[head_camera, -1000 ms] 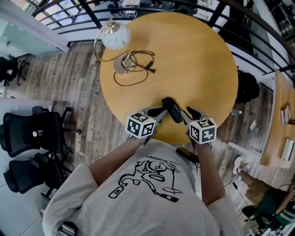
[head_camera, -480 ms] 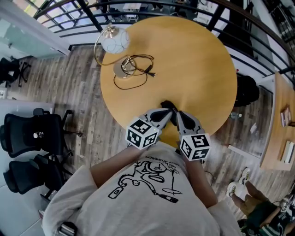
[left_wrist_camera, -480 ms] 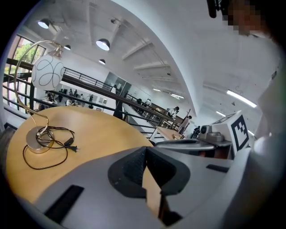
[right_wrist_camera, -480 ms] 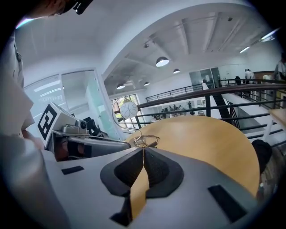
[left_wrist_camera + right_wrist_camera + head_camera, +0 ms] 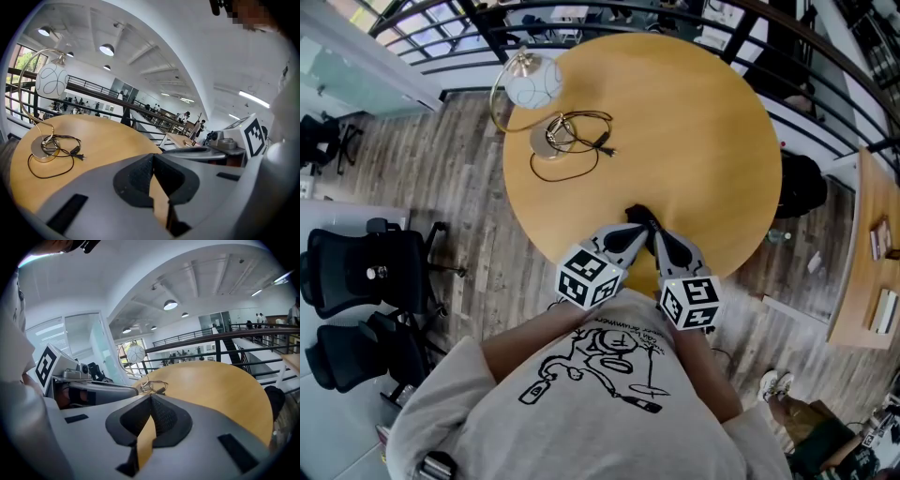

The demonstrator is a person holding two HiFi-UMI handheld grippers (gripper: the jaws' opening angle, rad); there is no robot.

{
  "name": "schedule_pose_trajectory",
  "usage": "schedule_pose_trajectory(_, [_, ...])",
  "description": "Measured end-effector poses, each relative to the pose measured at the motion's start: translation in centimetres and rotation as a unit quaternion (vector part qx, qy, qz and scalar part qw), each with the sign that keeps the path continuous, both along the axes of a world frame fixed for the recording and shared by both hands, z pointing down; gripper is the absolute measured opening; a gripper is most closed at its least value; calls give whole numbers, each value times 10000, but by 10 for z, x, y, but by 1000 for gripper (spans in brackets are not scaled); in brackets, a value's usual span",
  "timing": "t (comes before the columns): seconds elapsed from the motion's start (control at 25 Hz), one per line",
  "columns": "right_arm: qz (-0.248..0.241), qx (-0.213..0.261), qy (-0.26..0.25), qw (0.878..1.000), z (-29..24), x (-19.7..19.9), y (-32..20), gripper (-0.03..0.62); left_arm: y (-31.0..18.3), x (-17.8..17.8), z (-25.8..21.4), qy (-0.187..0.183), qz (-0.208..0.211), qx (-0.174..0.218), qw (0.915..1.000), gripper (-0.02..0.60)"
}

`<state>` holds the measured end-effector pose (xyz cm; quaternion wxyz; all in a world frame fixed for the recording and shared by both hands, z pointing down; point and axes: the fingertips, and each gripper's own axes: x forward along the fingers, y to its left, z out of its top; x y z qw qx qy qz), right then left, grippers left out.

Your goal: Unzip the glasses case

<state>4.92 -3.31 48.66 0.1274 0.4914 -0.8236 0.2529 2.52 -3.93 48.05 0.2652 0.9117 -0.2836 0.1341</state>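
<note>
On the round light-wood desk, the black zipped glasses case lay near the edge closest to the person. Only its far end showed in the head view, with the rest covered by the two grippers, which came together over it from either side.

The left gripper had its jaws closed, the dark ribbed pads meeting at the tips. Nothing was seen between them; only bare wood showed through the narrow gap lower down. The right gripper was the same, with its jaws pressed together at the tips and nothing visible in their grip. Neither gripper view showed the case, so whether either gripper touched it could not be told.

The two grippers sat just beside each other, their white marker cubes towards the person's grey printed T-shirt.

At the far left of the desk, well apart from the case, stood a brass arc lamp with a white globe shade. Its thin black cord lay looped loosely beside the base. Black office chairs stood on the wooden floor to the left
</note>
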Motion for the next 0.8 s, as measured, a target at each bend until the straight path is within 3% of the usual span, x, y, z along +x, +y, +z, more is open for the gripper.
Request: schedule_pose_trajectory(0.8, [-24,-47,-1,10000,5,-1,-1,21,-1,0,4,-22,-24,-33,10000,9])
